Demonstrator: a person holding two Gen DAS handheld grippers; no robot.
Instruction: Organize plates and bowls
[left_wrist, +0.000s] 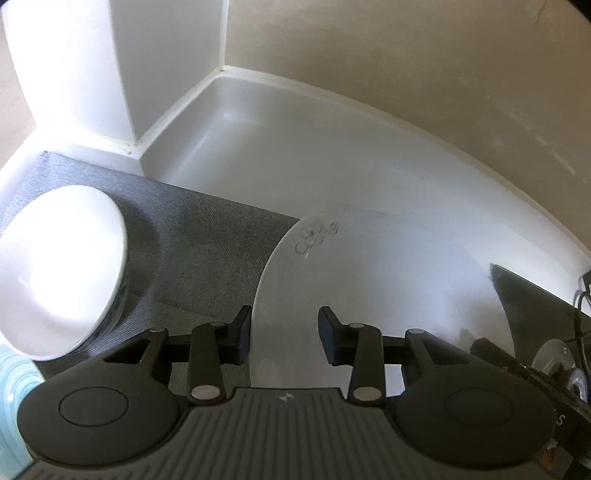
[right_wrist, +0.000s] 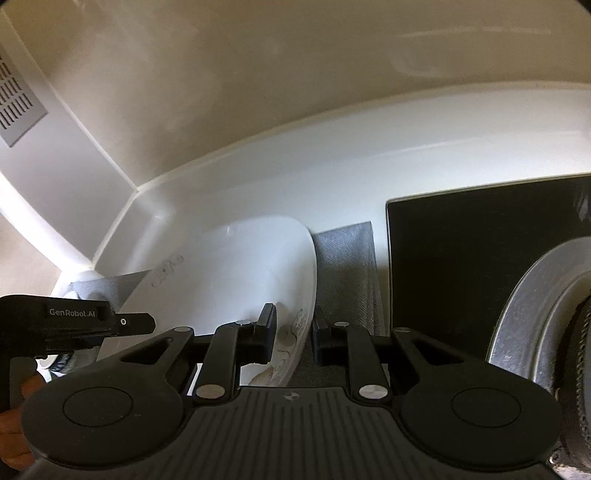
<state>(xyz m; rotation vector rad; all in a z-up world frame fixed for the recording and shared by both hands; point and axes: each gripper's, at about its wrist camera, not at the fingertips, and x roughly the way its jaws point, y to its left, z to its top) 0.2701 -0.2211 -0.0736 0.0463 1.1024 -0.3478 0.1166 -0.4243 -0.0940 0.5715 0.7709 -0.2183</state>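
White plate (right_wrist: 236, 280) is gripped at opposite rims by the left gripper (left_wrist: 284, 334) and right gripper (right_wrist: 293, 341); next, I judge, carry it level toward the bowl (left_wrist: 55, 273).

soft dim light (fisheye-warped edges)

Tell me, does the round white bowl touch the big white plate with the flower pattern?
Apart. The left wrist view shows a broad strip of grey mat between bowl and plate.
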